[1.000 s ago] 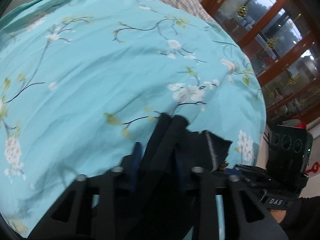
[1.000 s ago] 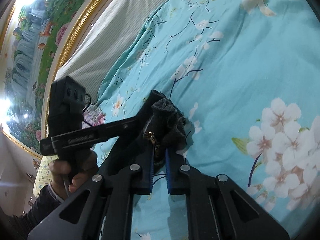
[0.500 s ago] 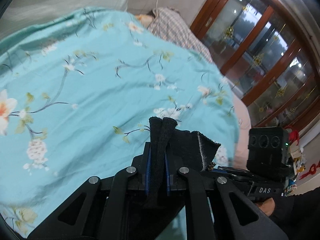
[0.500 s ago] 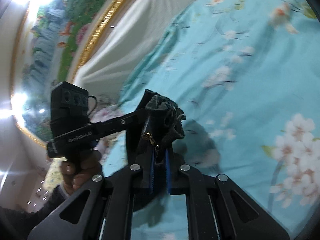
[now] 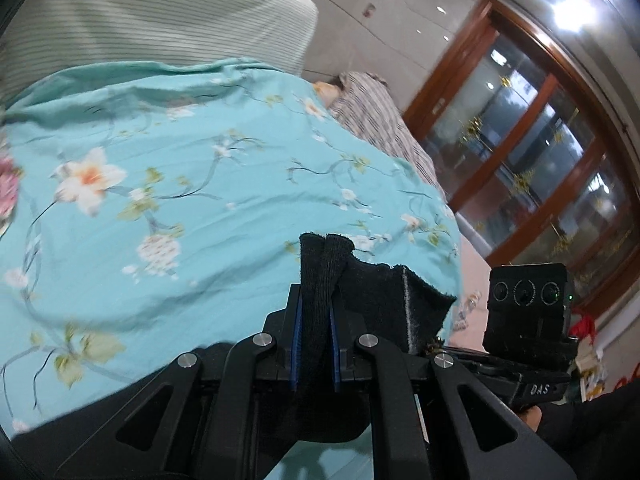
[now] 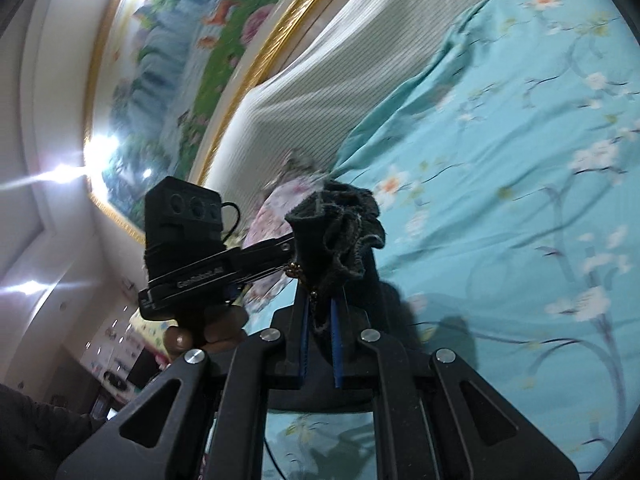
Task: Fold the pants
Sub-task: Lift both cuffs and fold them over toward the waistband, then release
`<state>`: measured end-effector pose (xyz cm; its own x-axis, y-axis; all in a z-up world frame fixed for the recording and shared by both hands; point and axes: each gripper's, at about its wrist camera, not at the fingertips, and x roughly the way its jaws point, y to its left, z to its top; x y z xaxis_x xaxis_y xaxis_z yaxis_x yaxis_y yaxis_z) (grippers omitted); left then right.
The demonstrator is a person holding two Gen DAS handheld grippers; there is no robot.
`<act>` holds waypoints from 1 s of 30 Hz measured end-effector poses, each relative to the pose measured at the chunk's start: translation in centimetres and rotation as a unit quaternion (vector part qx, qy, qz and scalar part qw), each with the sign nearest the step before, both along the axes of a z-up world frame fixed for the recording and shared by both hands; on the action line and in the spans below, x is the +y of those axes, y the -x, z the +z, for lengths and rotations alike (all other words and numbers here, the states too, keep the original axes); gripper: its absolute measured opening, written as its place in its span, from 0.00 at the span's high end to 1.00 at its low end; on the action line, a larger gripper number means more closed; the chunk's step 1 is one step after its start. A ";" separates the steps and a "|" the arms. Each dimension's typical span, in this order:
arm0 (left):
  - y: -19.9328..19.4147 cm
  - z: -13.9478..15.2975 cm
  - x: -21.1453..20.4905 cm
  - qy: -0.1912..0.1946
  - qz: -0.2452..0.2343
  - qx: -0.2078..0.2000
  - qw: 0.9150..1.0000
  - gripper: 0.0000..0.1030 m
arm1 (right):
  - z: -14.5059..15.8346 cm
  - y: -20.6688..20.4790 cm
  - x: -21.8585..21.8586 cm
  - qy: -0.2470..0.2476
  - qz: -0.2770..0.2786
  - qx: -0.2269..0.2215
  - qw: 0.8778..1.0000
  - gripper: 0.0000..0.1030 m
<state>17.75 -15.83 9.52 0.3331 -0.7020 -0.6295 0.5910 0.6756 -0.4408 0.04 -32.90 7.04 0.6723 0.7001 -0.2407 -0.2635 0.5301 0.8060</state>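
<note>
The black pants [image 5: 380, 300] are held up in the air over a bed. My left gripper [image 5: 315, 320] is shut on a folded edge of the waistband, which sticks up between the blue pads. My right gripper [image 6: 319, 316] is shut on a bunched bit of the same pants [image 6: 340, 232], near a brass zipper pull. The rest of the cloth hangs below both grippers, out of sight. Each gripper shows in the other's view: the right one in the left wrist view [image 5: 524, 320], the left one in the right wrist view [image 6: 188, 240].
The bed below has a turquoise floral cover [image 5: 180, 200] and a striped white headboard cushion [image 5: 140, 28]. A plaid cloth [image 5: 380, 120] lies at the bed's far side. Wooden glass-door cabinets [image 5: 540, 168] stand to the right. A framed painting [image 6: 180, 60] hangs behind the bed.
Both grippers have risen and tilted up with the pants, so the bed sits lower and farther, and the headboard, wall and painting have come into view. Grips are unchanged.
</note>
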 end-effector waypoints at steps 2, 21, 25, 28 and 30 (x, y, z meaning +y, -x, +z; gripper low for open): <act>0.5 -0.4 2.1 0.006 0.021 0.003 1.000 0.90 | -0.1 -0.2 1.9 0.004 0.019 0.000 1.000 0.90; 4.5 -7.1 15.4 0.081 0.170 0.042 0.981 0.90 | -3.3 -1.7 14.5 0.093 0.146 0.000 0.985 0.90; 4.9 -8.3 16.6 0.083 0.183 0.050 0.978 0.90 | -4.3 -2.0 16.0 0.112 0.166 0.005 0.980 0.90; 5.4 -9.0 17.5 0.079 0.194 0.054 0.976 0.90 | -4.9 -2.0 16.9 0.125 0.180 0.009 0.976 0.90; 5.5 -9.5 18.0 0.079 0.203 0.056 0.975 0.90 | -5.3 -2.1 17.6 0.134 0.188 0.010 0.973 0.90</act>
<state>12.20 2.19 0.06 0.5381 -0.6180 -0.5731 0.2320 0.7623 -0.6042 2.10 -15.28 1.77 0.3741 0.8059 -0.4589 -0.4644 0.5911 0.6595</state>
